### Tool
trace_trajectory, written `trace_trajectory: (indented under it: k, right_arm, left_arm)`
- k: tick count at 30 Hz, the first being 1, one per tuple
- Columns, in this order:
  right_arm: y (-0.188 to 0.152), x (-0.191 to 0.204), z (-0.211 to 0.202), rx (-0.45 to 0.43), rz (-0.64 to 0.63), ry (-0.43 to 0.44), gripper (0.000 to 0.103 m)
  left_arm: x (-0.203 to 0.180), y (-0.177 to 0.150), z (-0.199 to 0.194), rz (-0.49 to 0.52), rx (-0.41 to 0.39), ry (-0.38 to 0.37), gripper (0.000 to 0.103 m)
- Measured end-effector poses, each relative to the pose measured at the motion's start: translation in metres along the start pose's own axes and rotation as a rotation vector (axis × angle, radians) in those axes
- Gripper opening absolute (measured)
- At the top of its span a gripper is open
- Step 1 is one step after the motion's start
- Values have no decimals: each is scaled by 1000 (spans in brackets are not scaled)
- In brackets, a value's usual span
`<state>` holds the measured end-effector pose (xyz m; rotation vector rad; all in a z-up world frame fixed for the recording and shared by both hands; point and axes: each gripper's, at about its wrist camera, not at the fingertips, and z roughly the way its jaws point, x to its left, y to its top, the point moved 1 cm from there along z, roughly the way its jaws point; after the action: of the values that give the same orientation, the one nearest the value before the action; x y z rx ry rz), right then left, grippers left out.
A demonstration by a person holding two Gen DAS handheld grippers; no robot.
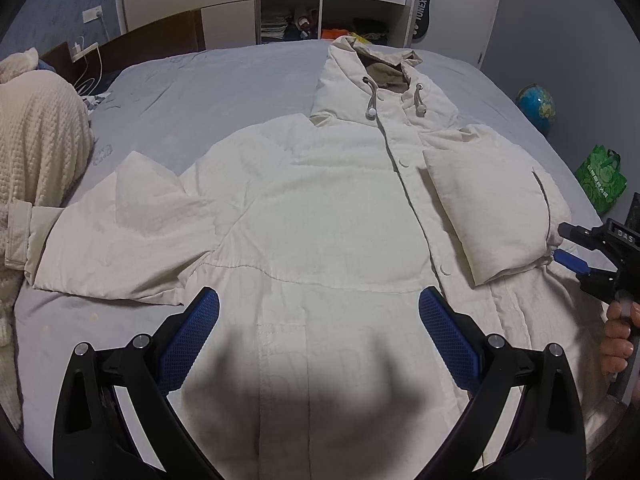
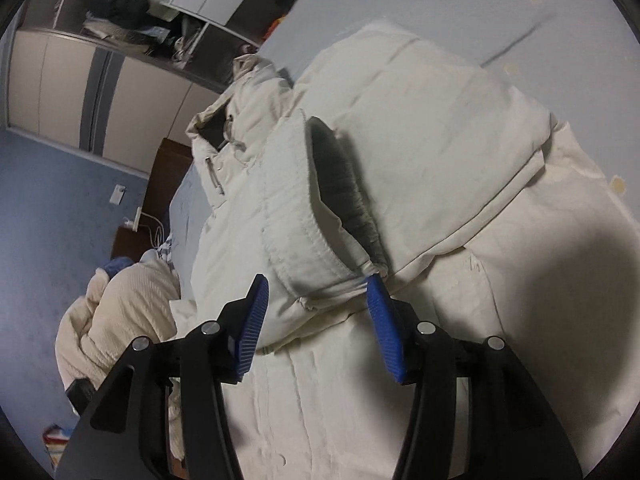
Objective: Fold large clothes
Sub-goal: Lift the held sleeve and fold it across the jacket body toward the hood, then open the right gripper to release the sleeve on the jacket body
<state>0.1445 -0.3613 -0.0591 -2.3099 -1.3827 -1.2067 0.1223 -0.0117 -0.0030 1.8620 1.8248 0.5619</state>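
Note:
A cream hooded jacket (image 1: 320, 208) lies front-up on the grey-blue bed (image 1: 200, 92), hood (image 1: 372, 64) at the far end. One sleeve (image 1: 120, 240) stretches out flat to the left. The other sleeve (image 1: 492, 208) is folded in over the chest. My left gripper (image 1: 319, 300) hangs open above the jacket's lower front, with nothing between its fingers. My right gripper (image 2: 317, 284) is open at the folded sleeve's cuff (image 2: 312, 240). The cuff lies between the blue pads, which do not clamp it. In the left wrist view the right gripper (image 1: 560, 245) enters from the right edge, held by a hand (image 1: 618, 340).
A cream knitted blanket (image 1: 36, 140) is heaped at the bed's left side, with white cables (image 1: 86, 80) behind it. Shelves and drawers (image 1: 288, 0) stand beyond the bed. A globe (image 1: 536, 106) and a green bag (image 1: 602, 178) sit on the floor to the right.

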Motion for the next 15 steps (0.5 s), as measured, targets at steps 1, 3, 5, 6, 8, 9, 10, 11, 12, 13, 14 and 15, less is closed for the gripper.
trace_trajectory:
  k: [1,3,5,6,8,9,10,11,12,13,14,15]
  right_arm:
    - [0,-1,2,1,14,-2,48]
    - [1,-6,6,-1,73,10,48]
    - [-1,-7,8,0,110,20,48]
    - [-3,-7,8,8,133,33,48]
    - [-9,-11,5,4,181,63,48]
    - [-12,-13,3,0,200,80,48]
    - [-14,-14,5,1,220,96,48]
    - [-13,-15,7,3,232,106,48]
    - [-12,-16,8,3,236,106,48]
    - [-8,-17,12,-7,246,103,48]
    - [-6,-18,13,-12,255,106,48]
    - [-2,-21,17,-16,285,113,48]
  left_arm:
    - [0,0,0,-1,1,1,96]
    - [1,0,0,-6,0,1,96]
    - [2,0,-1,-9,-1,-1,96]
    - [3,0,-1,-11,-2,-1,96]
    - [3,1,-2,-15,-3,-3,96]
    - [4,1,-2,-16,-3,-5,96]
    - [3,1,-2,-17,-3,-7,96]
    - [3,1,-3,-16,-4,-8,96]
    - [3,1,-3,-14,-5,-8,96]
    - [3,1,-4,-11,-6,-7,96]
    - [3,0,-4,-8,-7,-5,96]
    - [3,1,-5,-6,-10,-1,96]
